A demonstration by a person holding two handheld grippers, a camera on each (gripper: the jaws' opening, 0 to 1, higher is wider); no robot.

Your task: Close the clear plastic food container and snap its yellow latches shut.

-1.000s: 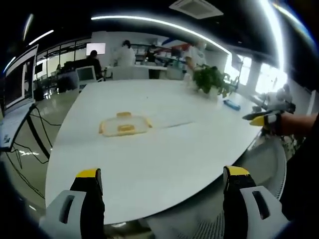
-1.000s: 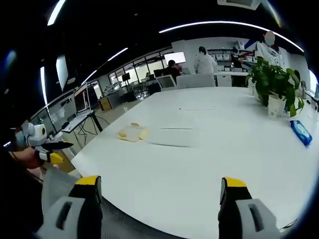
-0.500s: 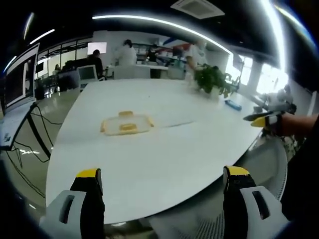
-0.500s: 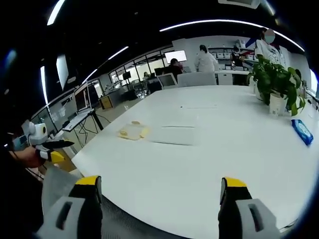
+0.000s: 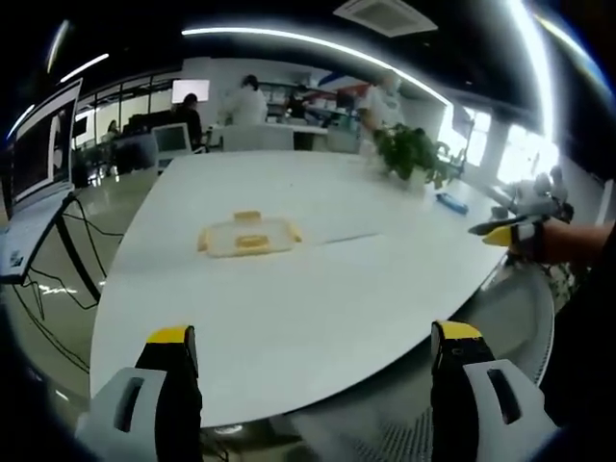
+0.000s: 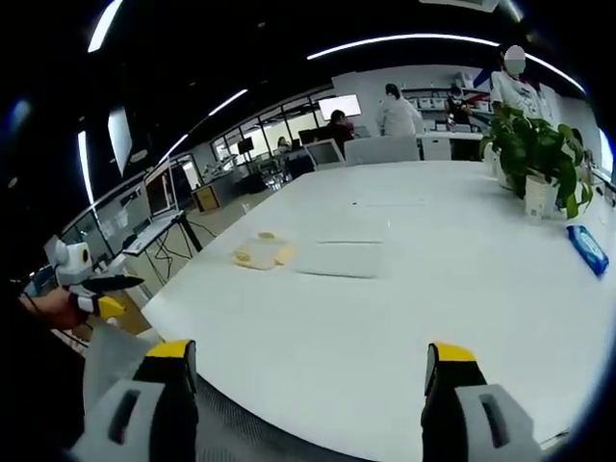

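A clear plastic food container (image 5: pixel 247 236) with yellow latches lies flat on the white table (image 5: pixel 318 289), left of centre in the left gripper view. In the right gripper view the container (image 6: pixel 262 252) sits far off at the table's left side. My left gripper (image 5: pixel 313 339) stands open near the table's front edge, well short of the container, with nothing between its jaws. My right gripper (image 6: pixel 303 354) is also open and empty over the near edge. The right gripper (image 5: pixel 515 228) shows at the right of the left gripper view; the left gripper (image 6: pixel 96 292) at the left of the right gripper view.
A potted plant (image 6: pixel 539 159) and a blue packet (image 6: pixel 588 249) stand on the table's far right. A flat clear sheet (image 6: pixel 339 260) lies beside the container. A mesh chair (image 5: pixel 500 308) sits under the table edge. Desks, monitors and people fill the background.
Both views have shifted slightly, so the container appears a little closer. Both grippers stay open and empty.
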